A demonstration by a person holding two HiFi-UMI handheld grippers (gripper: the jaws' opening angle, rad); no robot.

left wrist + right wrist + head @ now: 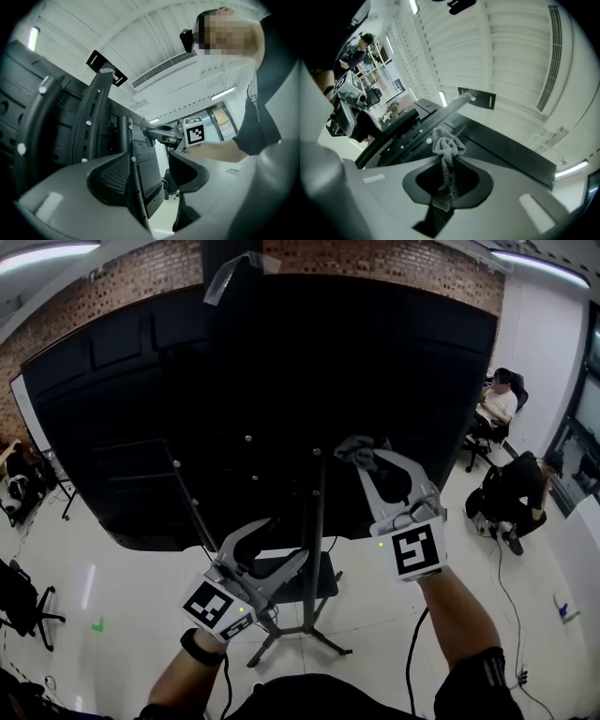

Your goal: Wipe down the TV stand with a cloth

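Observation:
The back of a large black TV [262,399] fills the head view, held on a stand with thin upright posts [317,540] and a dark base [305,582]. My right gripper [361,454] is raised against the TV's back and is shut on a bunched grey cloth [354,448], which shows pinched between the jaws in the right gripper view [447,145]. My left gripper [277,545] sits lower, by the posts. In the left gripper view its jaws stand apart around a thin post [133,187] that lies against the left jaw. The left gripper [150,180] is open.
Two people sit at the right, one on a chair [502,404] and one lower down [516,488]. An office chair [23,601] stands at the left. A cable [411,662] runs over the white floor beside the stand's legs [328,643].

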